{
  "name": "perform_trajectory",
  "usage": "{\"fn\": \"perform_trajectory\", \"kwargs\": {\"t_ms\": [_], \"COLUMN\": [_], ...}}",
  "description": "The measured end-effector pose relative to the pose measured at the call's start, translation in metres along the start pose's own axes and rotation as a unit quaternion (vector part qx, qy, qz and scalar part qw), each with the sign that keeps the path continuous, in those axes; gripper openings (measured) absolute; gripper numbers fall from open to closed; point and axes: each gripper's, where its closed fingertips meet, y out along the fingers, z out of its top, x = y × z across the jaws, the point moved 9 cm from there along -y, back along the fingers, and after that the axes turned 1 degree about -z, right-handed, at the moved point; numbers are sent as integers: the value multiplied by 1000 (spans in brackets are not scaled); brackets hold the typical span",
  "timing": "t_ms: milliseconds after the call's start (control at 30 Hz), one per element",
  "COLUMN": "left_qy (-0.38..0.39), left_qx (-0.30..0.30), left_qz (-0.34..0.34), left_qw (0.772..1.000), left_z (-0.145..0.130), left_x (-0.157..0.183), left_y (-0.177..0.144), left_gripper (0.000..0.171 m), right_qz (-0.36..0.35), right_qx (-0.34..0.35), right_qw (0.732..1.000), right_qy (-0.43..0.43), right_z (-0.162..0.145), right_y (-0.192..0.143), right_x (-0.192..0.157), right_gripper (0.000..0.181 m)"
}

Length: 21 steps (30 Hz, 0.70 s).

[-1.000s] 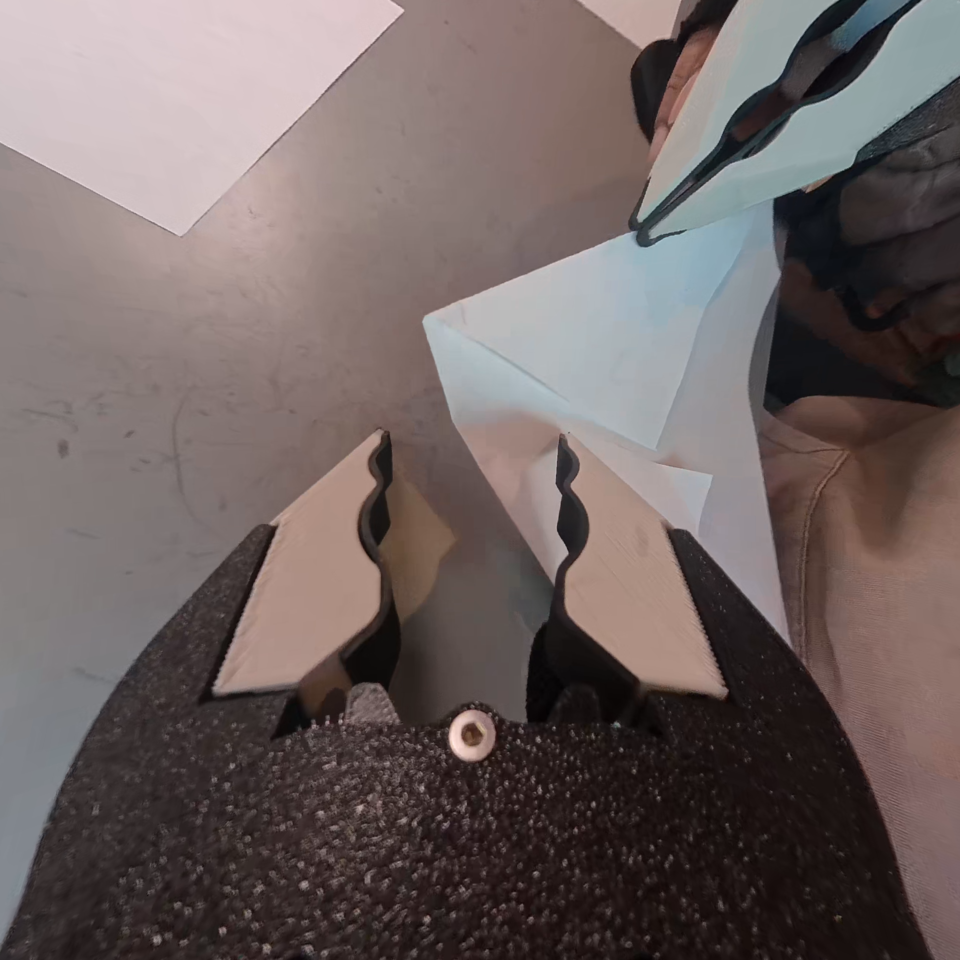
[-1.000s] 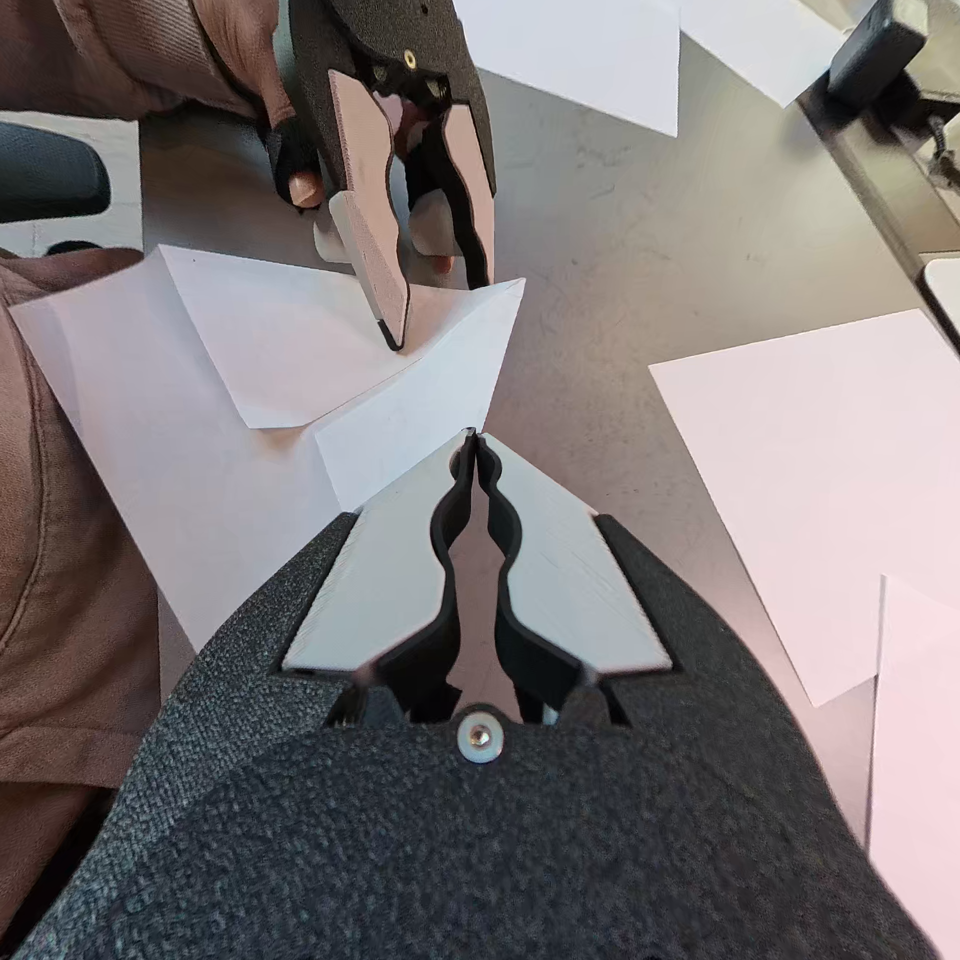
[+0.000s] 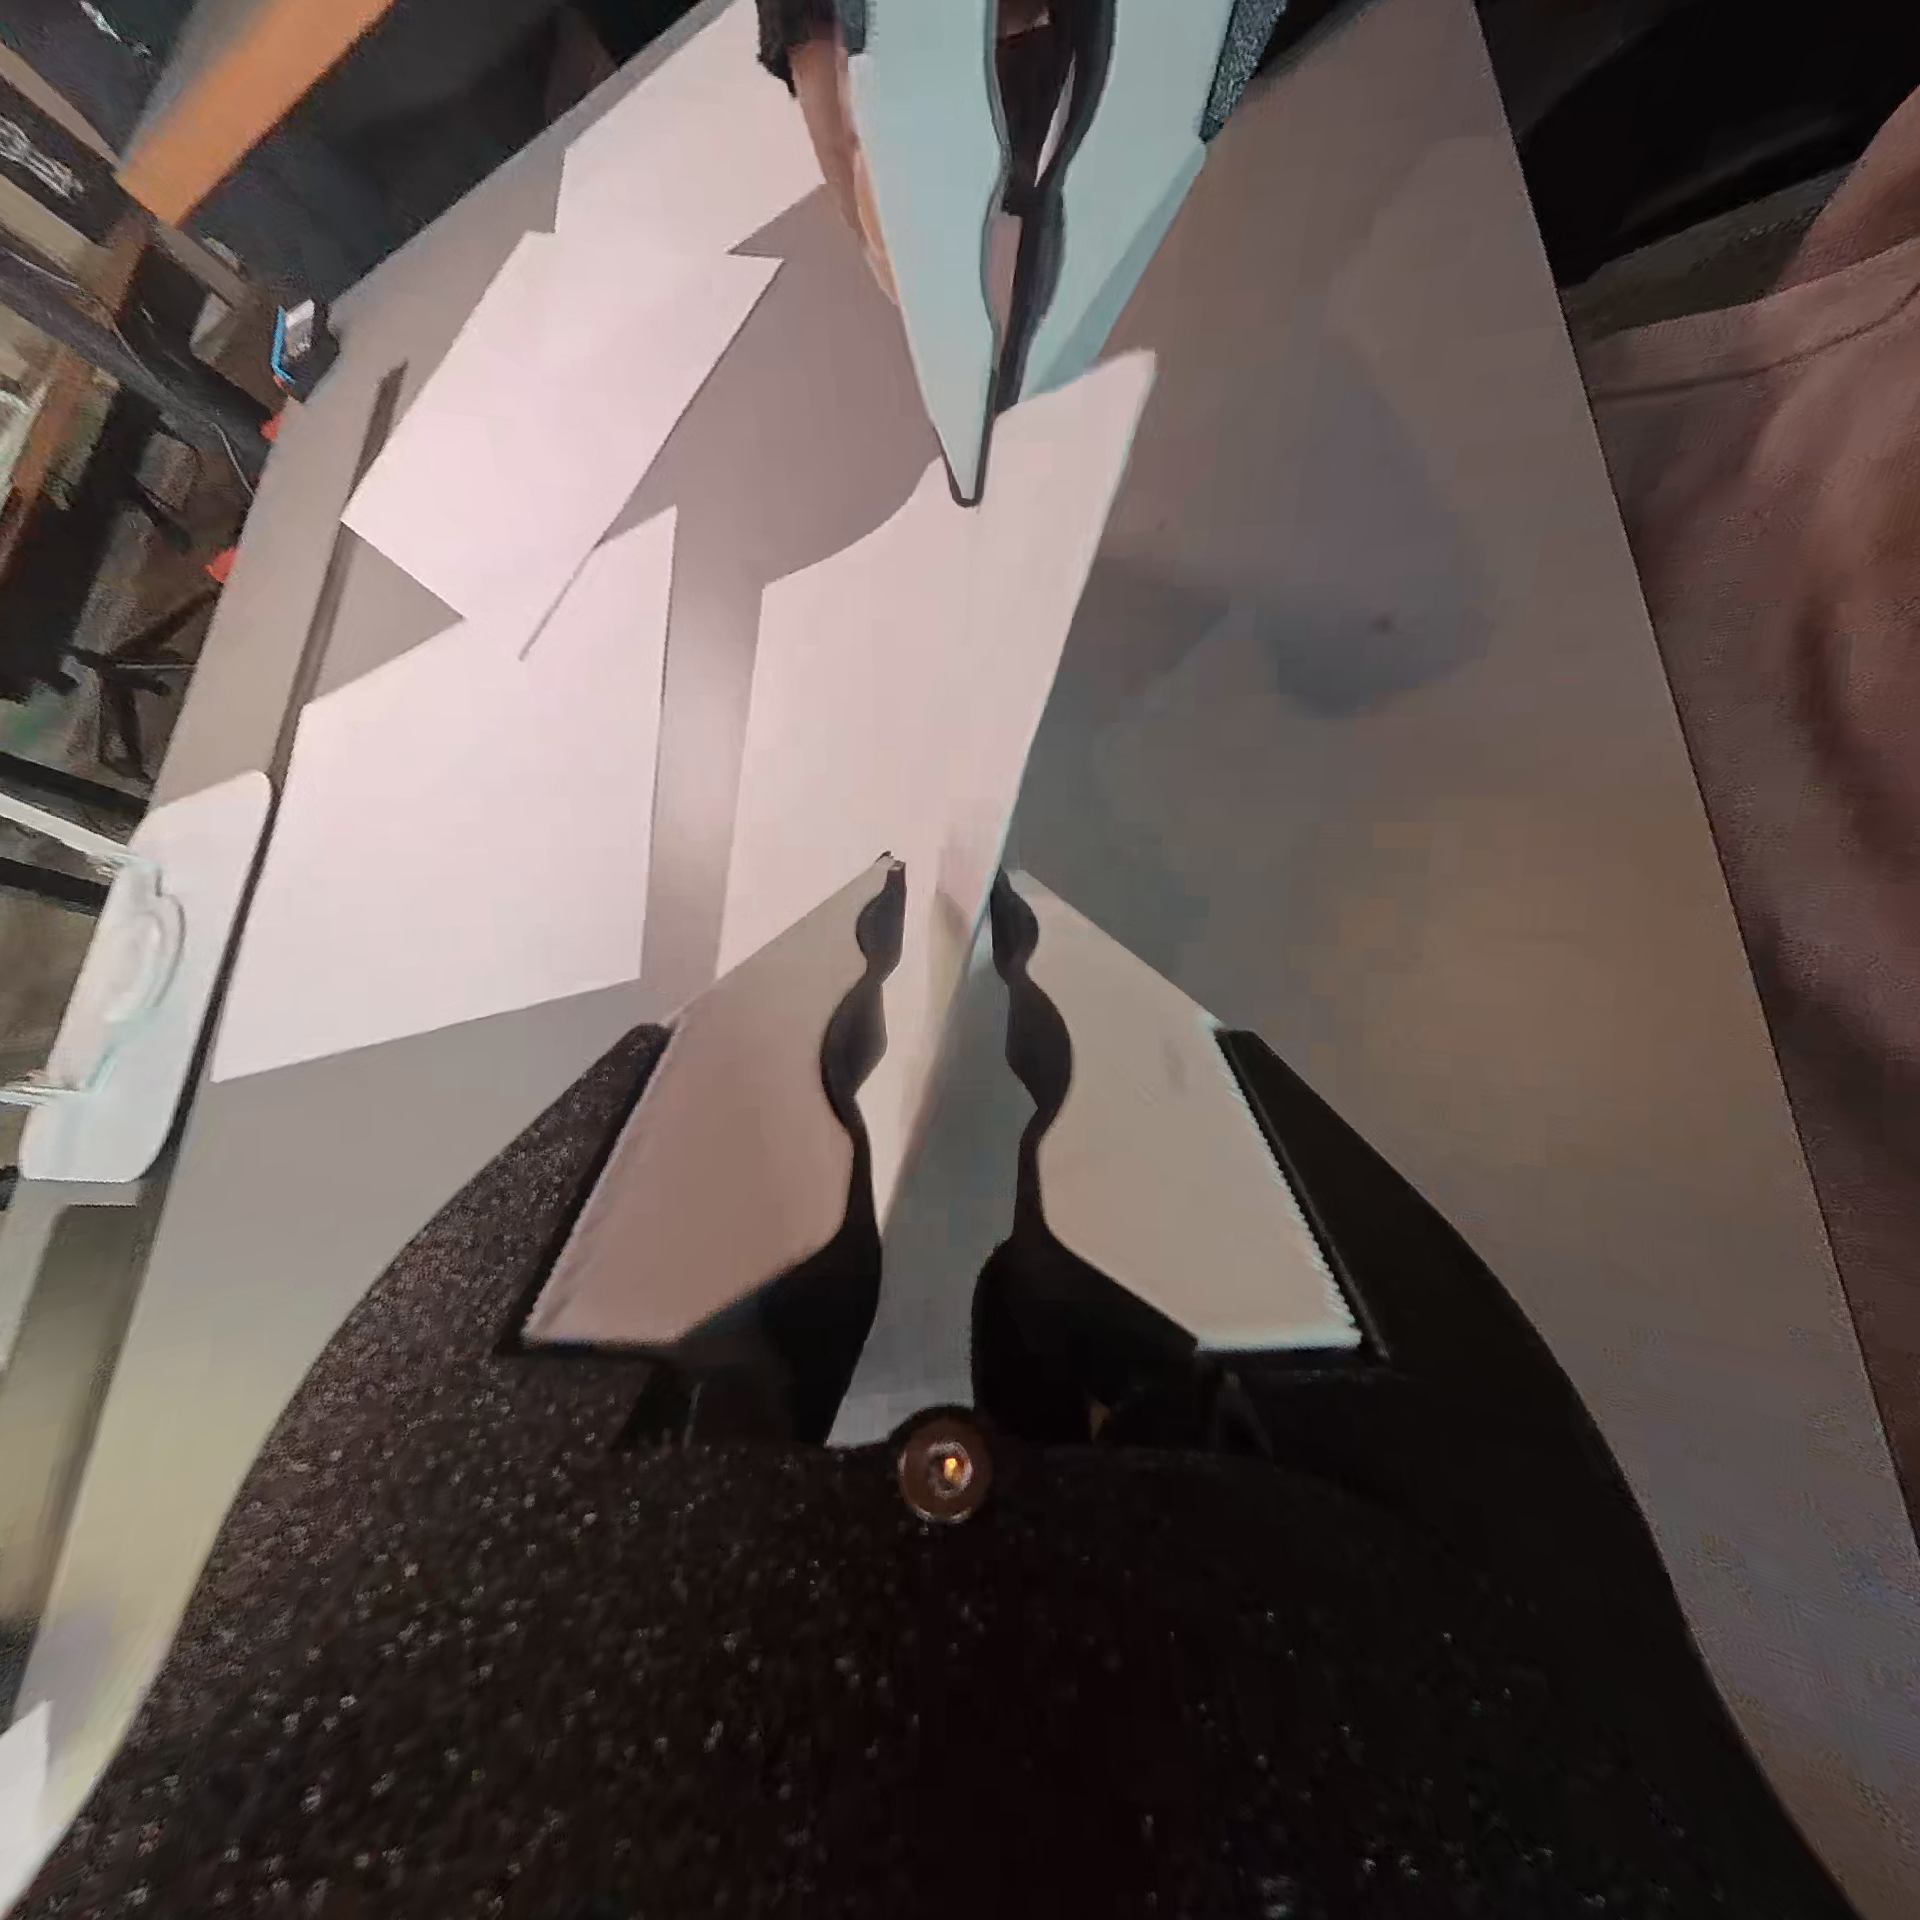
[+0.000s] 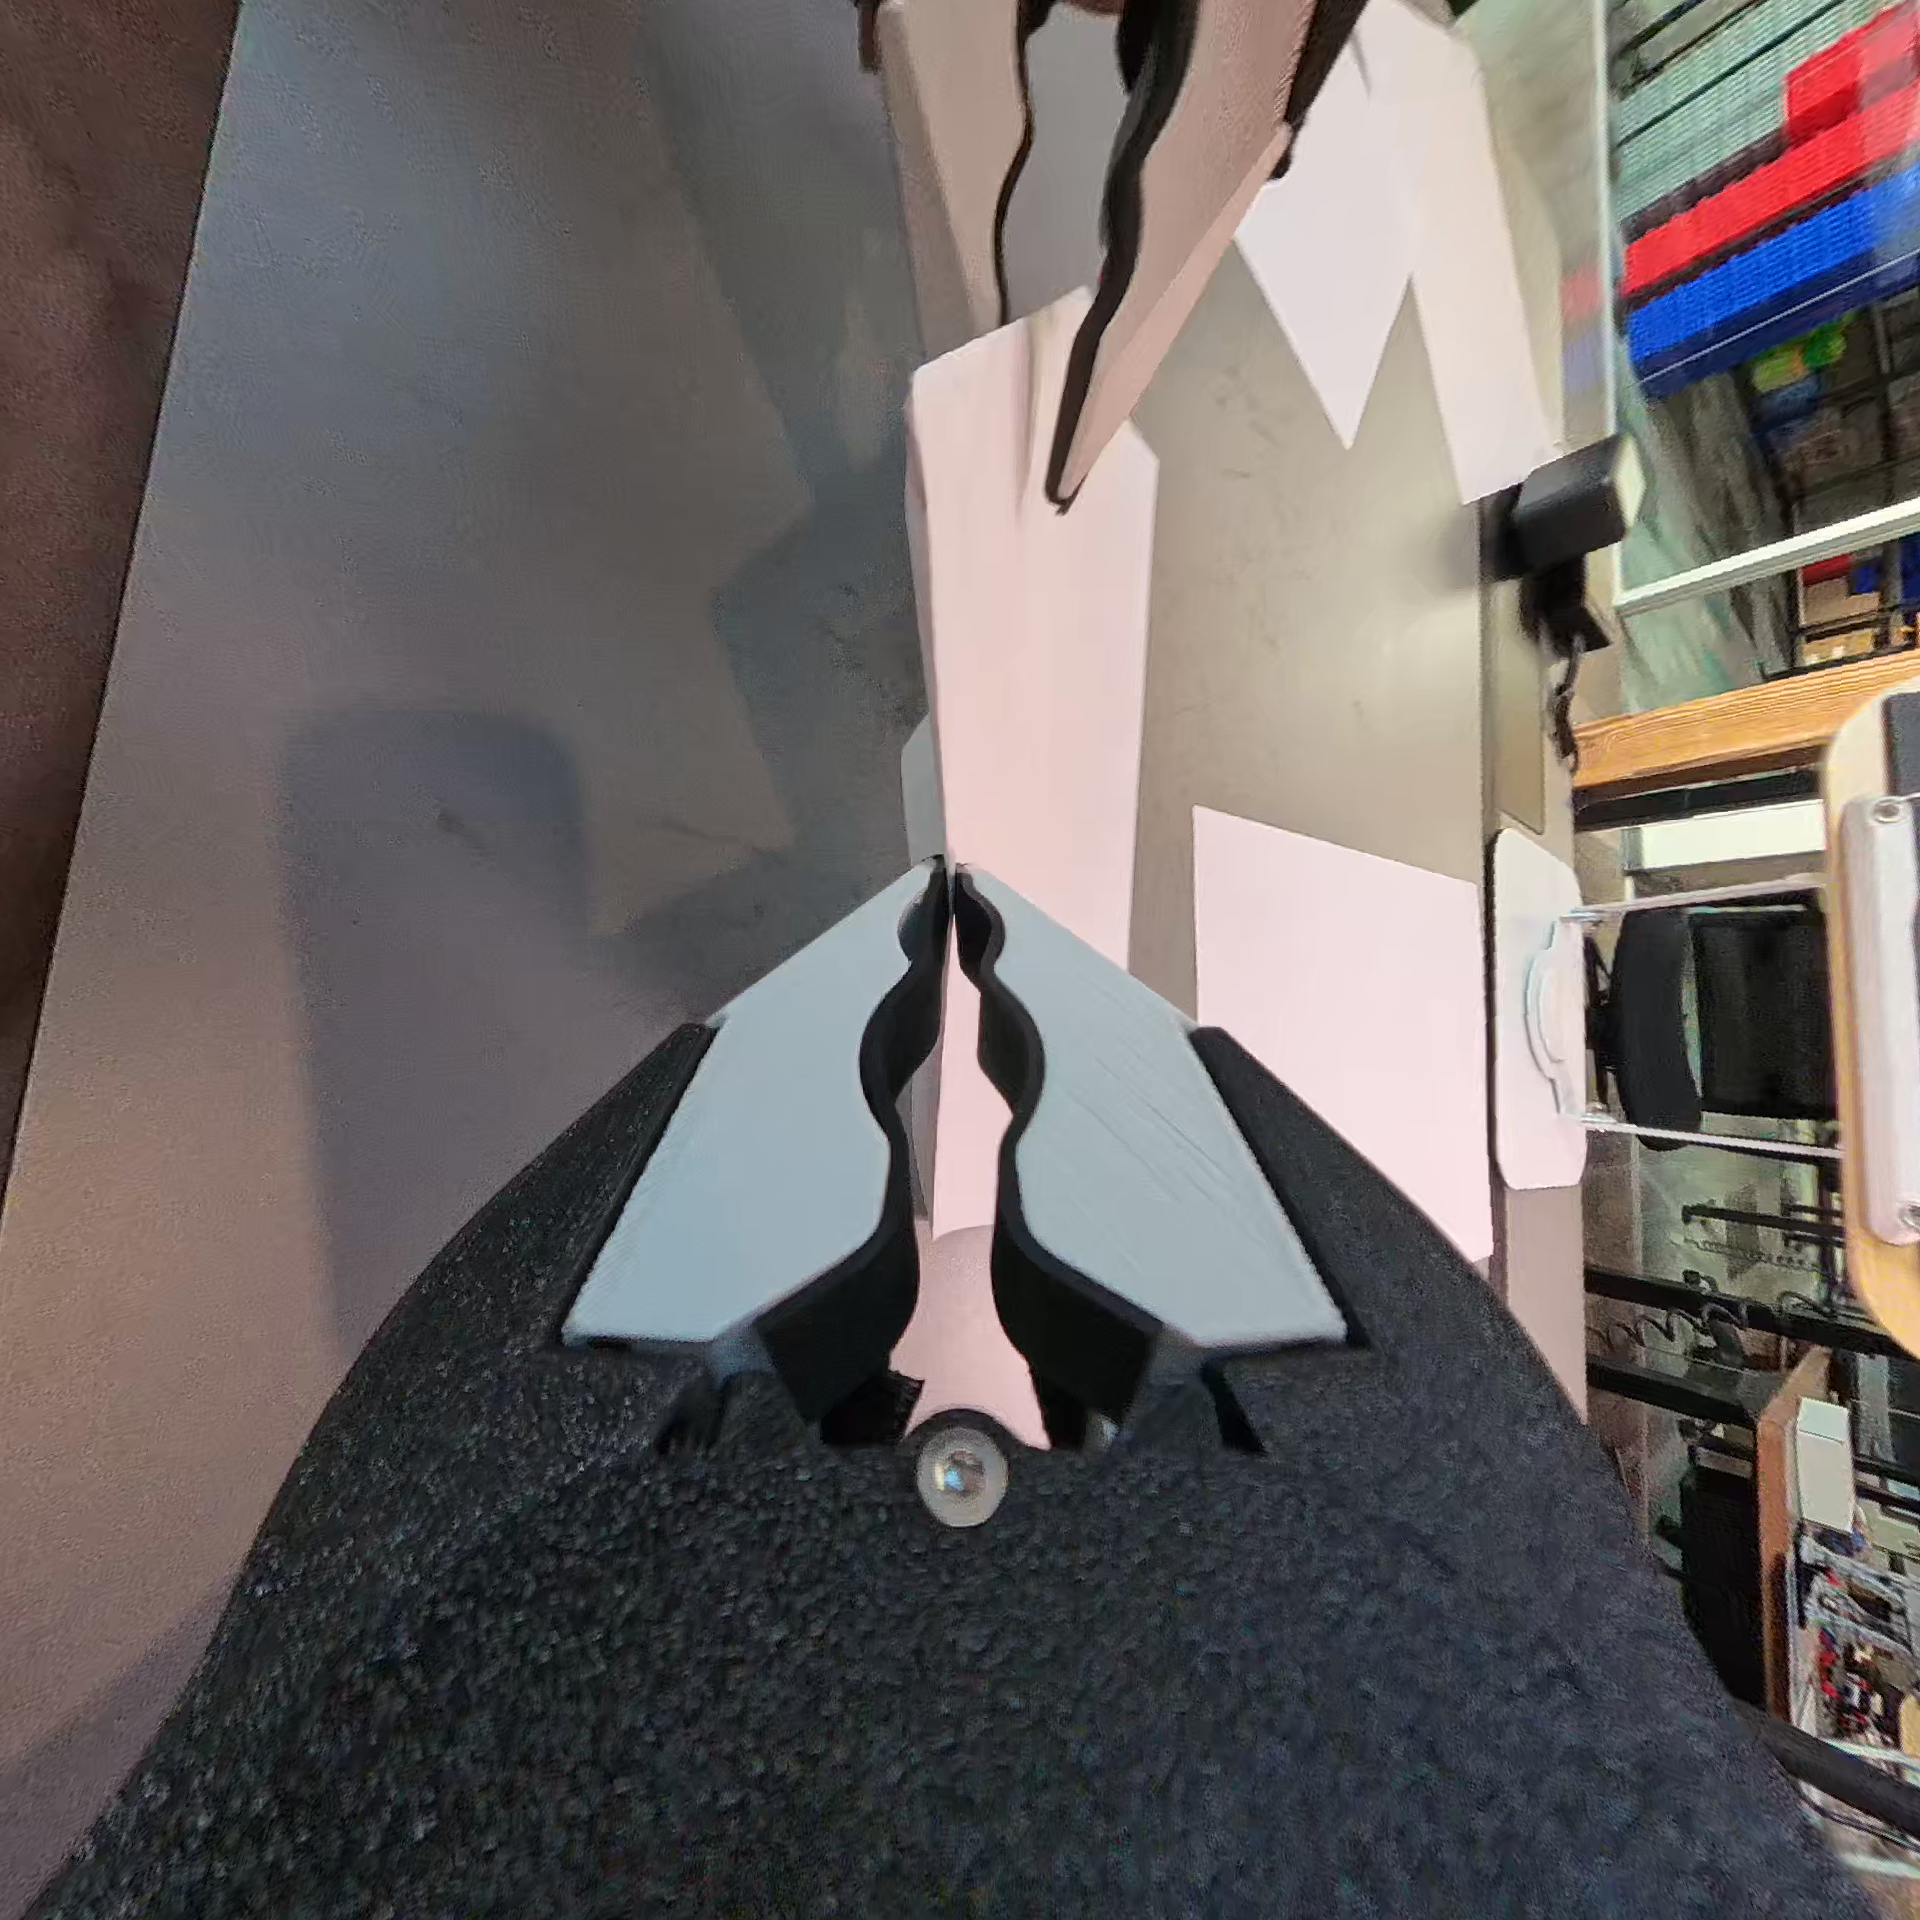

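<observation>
held thing: a folded white paper sheet (image 3: 914, 665), stretched in the air between the two grippers, above the grey matte tabletop (image 3: 1351, 831)
left gripper (image 3: 940, 883): jaws a little apart with the near end of the sheet running between them; looks like it touches the right-hand finger only, can't honestly tell if it's pinched
right gripper (image 4: 948, 871): tips pressed together on the other end of the sheet, so it's clamped on the paper; in the left wrist view it comes in from 12 o'clock (image 3: 971, 473)
how it handles: my guess is super light, floppy, creases the second you squeeze hard, and tears if the two ends get pulled against each other
where to grab: by the ends or along a fold, where it's doubled up and a bit stiffer, not mid-sheet
paper count: 1 held sheet, plus at least 3 loose white sheets (image 3: 457, 831) flat on the table from 9 to 11 o'clock in the left wrist view
gripper count: 2
other stuff: 1 small black box-like device (image 4: 1564, 514) at the table edge around 2 o'clock in the right wrist view, and 1 brown sleeve (image 3: 1787, 623) at 3 o'clock in the left wrist view
</observation>
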Motion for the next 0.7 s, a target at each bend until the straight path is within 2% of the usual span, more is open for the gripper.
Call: {"fn": "perform_trajectory", "kwargs": {"t_ms": [100, 200, 300, 367, 500, 533, 700], "left_qy": [-27, -78, -137, -183, -233, -238, -233], "left_qx": [-3, -18, 15, 20, -110, -121, -103], "left_qz": [-26, -102, -137, -112, -26, -22, -18], "left_qw": [999, 992, 981, 976, 966, 964, 967], "left_z": [-7, -13, -14, -15, -37, -40, -41], "left_x": [4, 10, 9, 2, -7, -5, 1], "left_y": [-1, -2, -5, -3, 19, 25, 36], "left_gripper": [15, 13, 13, 13, 13, 13, 1], "right_qz": [42, 93, 124, 138, 156, 159, 142], "right_qx": [-43, -79, -105, -108, -94, -87, -53], "right_qw": [998, 992, 987, 984, 983, 983, 988], "right_qy": [-3, 7, 17, 19, 23, 23, 35], "right_z": [-3, -5, -4, 0, 12, 15, 18], "right_y": [9, 16, 24, 27, 33, 34, 35], "right_x": [-13, -22, -27, -30, -31, -31, -35], "right_gripper": [0, 0, 0, 0, 0, 0, 0]}}
